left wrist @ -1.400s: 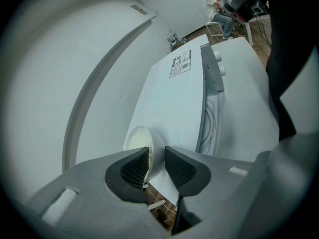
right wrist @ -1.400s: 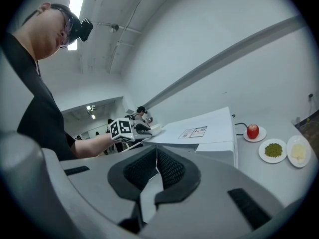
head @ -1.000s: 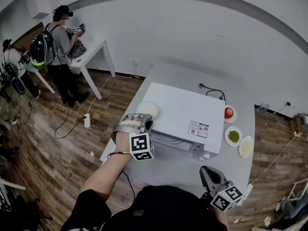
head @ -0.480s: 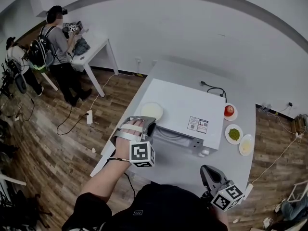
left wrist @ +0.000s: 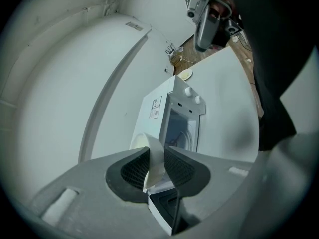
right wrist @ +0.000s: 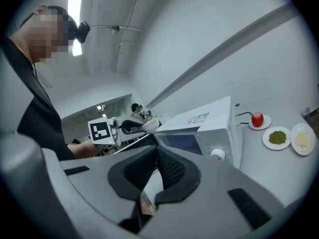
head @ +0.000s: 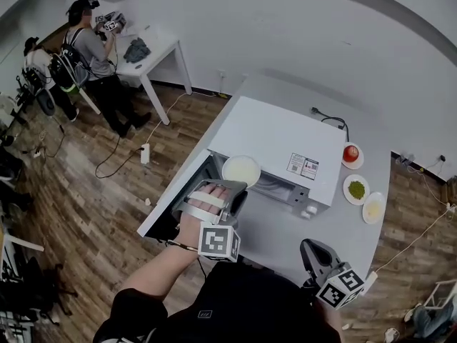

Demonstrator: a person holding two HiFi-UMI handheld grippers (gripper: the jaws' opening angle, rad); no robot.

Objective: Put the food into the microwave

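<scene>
My left gripper (head: 233, 189) is shut on the rim of a white dish (head: 241, 170) of pale food and holds it in front of the white microwave (head: 285, 141). In the left gripper view the dish (left wrist: 152, 156) stands edge-on between the pads, and the microwave's front (left wrist: 180, 127) lies just beyond. The microwave door (head: 191, 191) hangs open to the left, under my left hand. My right gripper (head: 312, 251) hovers low over the table's near edge, shut, with nothing in it. In the right gripper view its pads (right wrist: 169, 171) meet, pointing at the microwave (right wrist: 199, 133).
Three small plates lie to the right of the microwave: one with a red apple (head: 350, 153), one with green food (head: 356, 189) and one with pale food (head: 373, 208). A black cable (head: 330, 120) runs behind the microwave. The grey table (head: 285, 231) ends at the left by the door. Two people (head: 89, 45) stand at a far desk.
My left gripper has carried the dish to the right, from beside the microwave's left corner to in front of it. The right gripper has barely moved.
</scene>
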